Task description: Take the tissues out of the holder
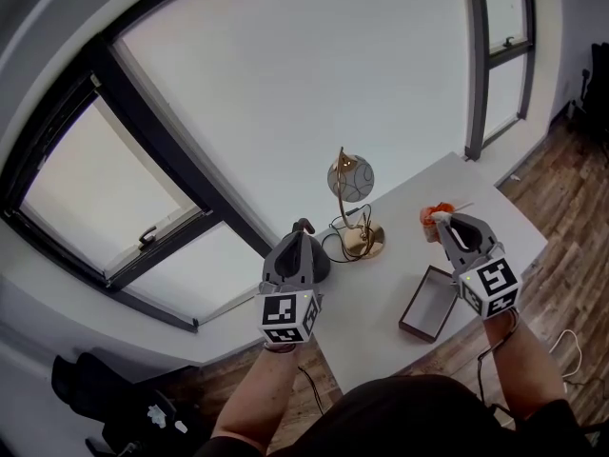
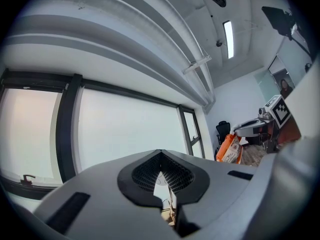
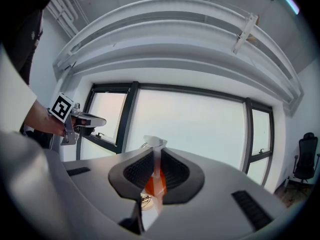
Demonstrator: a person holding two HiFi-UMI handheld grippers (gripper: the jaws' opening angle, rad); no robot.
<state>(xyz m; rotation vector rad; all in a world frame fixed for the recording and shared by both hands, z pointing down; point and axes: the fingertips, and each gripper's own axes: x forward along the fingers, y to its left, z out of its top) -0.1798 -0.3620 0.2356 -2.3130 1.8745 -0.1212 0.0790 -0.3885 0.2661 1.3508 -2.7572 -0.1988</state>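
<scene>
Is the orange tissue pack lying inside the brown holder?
No, the right gripper holds the tissue pack up, apart from the holder.

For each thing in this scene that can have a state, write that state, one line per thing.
left gripper, shut, nothing between its jaws.
right gripper, shut on the tissue pack.
tissue pack, held in the air, out of the holder.
holder, open on the table, nothing seen inside.
lamp, upright on the table.
</scene>
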